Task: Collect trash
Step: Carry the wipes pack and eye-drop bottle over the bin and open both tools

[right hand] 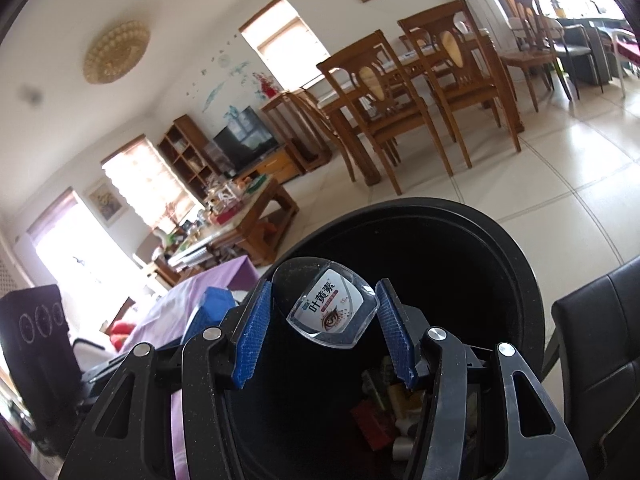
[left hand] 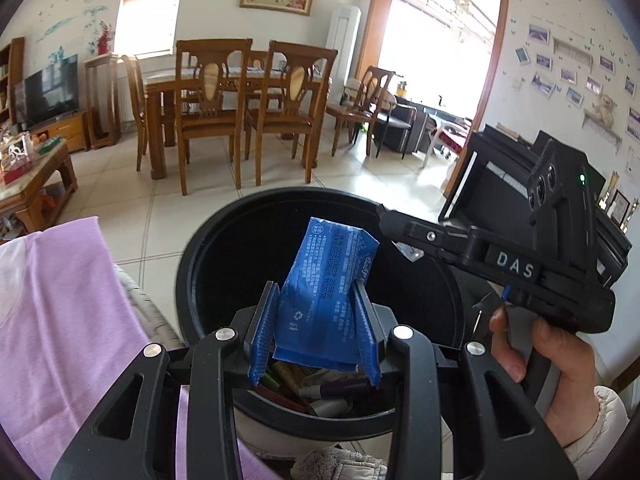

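Left tool (left hand: 316, 326) grips a crumpled blue foil wrapper (left hand: 320, 296), right tool (right hand: 326, 330) a clear plastic blister pack (right hand: 332, 308); both held over the round black bin (left hand: 192, 256) for dropping.

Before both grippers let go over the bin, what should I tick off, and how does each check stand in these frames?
1. Left gripper clamped on the blue wrapper: ok.
2. Right gripper gripping the clear plastic lid: ok.
3. Blue wrapper over the black trash bin opening: ok.
4. Clear plastic lid over the opening: ok.
5. Room left above the trash in the bin: ok.
6. Grippers clear of each other: cannot tell.
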Available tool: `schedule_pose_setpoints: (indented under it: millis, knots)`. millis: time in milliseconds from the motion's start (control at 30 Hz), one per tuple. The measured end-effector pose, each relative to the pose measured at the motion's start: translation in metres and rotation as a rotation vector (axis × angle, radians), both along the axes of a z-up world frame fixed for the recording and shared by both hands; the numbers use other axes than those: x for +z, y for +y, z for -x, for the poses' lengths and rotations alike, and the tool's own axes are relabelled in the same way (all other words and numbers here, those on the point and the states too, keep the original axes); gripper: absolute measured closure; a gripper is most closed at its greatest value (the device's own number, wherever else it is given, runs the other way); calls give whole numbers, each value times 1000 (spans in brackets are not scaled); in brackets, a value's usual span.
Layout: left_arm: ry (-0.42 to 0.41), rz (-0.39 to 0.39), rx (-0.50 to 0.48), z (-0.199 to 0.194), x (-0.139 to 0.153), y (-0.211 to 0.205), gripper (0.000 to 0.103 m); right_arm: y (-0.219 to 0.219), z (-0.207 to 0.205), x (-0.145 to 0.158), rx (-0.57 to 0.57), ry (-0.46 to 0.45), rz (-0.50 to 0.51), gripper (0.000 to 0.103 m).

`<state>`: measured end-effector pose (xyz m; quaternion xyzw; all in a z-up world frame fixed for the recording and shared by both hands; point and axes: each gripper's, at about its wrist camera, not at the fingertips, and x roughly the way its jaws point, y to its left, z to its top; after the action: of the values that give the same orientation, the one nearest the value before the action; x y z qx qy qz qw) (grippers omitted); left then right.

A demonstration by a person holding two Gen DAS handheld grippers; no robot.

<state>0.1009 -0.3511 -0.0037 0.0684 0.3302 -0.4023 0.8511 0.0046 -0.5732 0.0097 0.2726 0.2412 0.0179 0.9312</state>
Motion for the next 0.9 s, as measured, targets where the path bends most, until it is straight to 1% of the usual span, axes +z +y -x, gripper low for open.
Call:
schedule_pose_setpoints:
  millis: [67,267,633,700,733,800,833,900]
  knots:
    - [4,-13,-10,1,-2,-5,67,-1,-6,-1,-2,3,-6,50]
    - [7,-48,-34,3,-8,-14,67,-1,-9,-1,-6,10,-31,49]
    - [16,-76,-48,7,-11,-23,66,-7,-18,0,-4,15,-49,49]
    - [18,-84,-51,7,-11,-25,66,-7,-19,0,-5,16,-54,49]
    - [19,-89,-49,8,-11,-25,64,-9,-19,-2,-4,16,-58,48]
    - [19,-96,-41,8,-12,-26,64,-8,-18,-2,-13,14,-58,39]
    - [21,-100,-40,7,-13,-25,64,-8,-17,-1,-21,7,-63,33]
    - [17,-104,-38,8,-12,-25,62,-7,-17,1,-22,1,-66,33]
